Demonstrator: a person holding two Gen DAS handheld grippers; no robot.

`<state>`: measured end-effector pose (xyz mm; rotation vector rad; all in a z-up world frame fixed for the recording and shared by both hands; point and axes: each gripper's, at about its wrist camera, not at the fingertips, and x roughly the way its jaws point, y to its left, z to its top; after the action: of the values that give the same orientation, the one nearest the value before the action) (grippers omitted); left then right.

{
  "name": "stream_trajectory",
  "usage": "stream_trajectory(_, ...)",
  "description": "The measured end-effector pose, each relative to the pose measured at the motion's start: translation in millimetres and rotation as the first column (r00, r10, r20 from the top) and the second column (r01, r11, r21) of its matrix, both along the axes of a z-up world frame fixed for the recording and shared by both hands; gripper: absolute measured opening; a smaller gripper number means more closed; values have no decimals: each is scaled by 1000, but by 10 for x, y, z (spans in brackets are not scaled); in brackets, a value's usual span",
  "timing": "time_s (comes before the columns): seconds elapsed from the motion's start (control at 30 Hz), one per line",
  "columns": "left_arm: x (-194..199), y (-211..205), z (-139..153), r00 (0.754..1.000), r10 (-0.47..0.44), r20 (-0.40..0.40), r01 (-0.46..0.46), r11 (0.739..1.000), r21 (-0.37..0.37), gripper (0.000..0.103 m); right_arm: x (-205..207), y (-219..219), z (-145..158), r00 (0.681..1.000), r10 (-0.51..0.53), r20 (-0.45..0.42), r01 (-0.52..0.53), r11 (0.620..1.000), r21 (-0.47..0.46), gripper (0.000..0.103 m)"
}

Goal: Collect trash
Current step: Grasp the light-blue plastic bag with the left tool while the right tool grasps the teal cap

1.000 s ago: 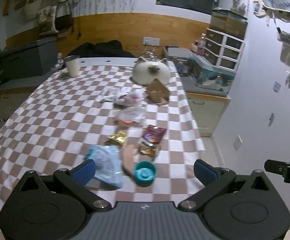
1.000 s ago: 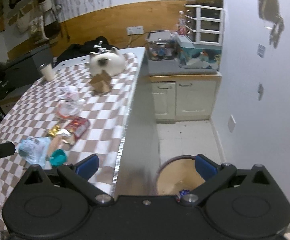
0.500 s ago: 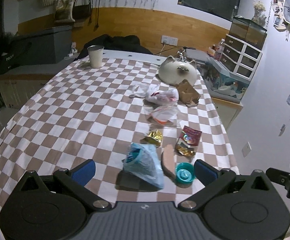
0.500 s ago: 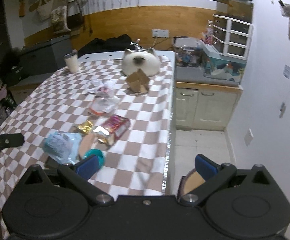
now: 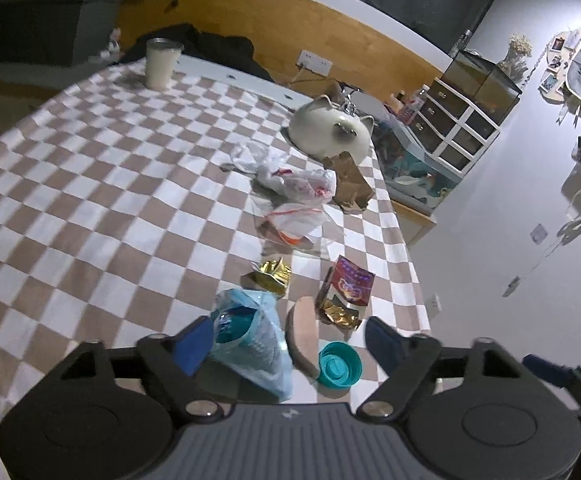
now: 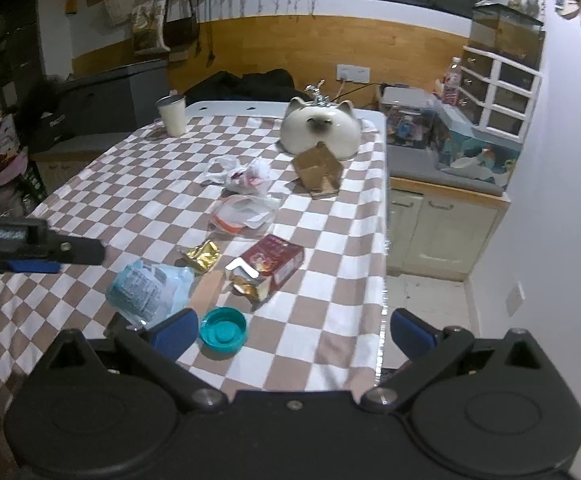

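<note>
On the checked tablecloth (image 6: 138, 184), near edge: blue bag (image 5: 250, 344), tan strip (image 5: 300, 332), teal lid (image 5: 339, 365), red packet (image 5: 346, 288), all close together. Left gripper (image 5: 286, 342) spread wide around bag and lid, holding nothing. Right gripper (image 6: 292, 330) spread wide, empty, lid between its fingers

Left claw (image 5: 286, 340) and right claw (image 6: 292, 326) both level, jaws spread wide, nothing between them.

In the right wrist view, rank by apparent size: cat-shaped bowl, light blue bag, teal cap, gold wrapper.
1. cat-shaped bowl and light blue bag: look alike, though the bag is nearer the camera, so unranked
2. teal cap
3. gold wrapper, close to the cap
</note>
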<state>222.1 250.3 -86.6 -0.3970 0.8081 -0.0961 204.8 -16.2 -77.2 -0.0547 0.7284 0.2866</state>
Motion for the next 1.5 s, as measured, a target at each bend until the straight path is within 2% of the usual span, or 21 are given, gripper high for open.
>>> stream_trajectory(0.13, 168, 68, -129, 1000, -19, -25, 18, 999, -49, 59, 89, 83, -76, 999, 30, -23, -30, 999, 13, 101)
stream_trajectory(0.2, 254, 98, -206, 999, -26, -46, 23, 998, -59, 57, 137, 143, -128, 998, 50, -32, -50, 999, 4, 93)
stream_trajectory(0.27, 319, 125, -271, 997, -30, -66, 26, 997, -70, 53, 200, 214, -188, 996, 75, -52, -76, 997, -17, 91)
stream_trajectory(0.47, 465, 175, -437, 993, -36, -108, 24, 993, -112, 53, 367, 418, -376, 984, 150, -93, -156, 986, -61, 87)
stream_trajectory(0.7, 558, 165, -519, 990, -62, -129, 42, 988, -151, 49, 561, 670, -611, 962, 230, -147, -249, 960, -126, 75)
stream_trajectory(0.83, 605, 157, -542, 987, -82, -140, 60, 987, -150, 47, 681, 748, -748, 953, 239, -188, -267, 954, -141, 66)
stream_trajectory(1.03, 647, 141, -516, 984, -121, -130, 102, 984, -146, 35, 815, 823, -902, 938, 254, -234, -294, 943, -154, 48)
stream_trajectory(1.33, 733, 40, -601, 970, -177, -168, 162, 982, -101, 34, 842, 855, -961, 925, 279, -258, -322, 936, -140, 39)
stream_trajectory(1.4, 745, 25, -616, 971, -169, -171, 155, 984, -89, 27, 838, 855, -964, 924, 281, -260, -323, 936, -139, 37)
stream_trajectory(1.47, 755, 43, -628, 973, -150, -178, 137, 987, -79, 8, 834, 861, -960, 923, 280, -263, -323, 936, -137, 36)
stream_trajectory(1.5, 754, 62, -632, 973, -142, -183, 129, 988, -80, 8, 832, 860, -960, 924, 277, -264, -320, 937, -137, 36)
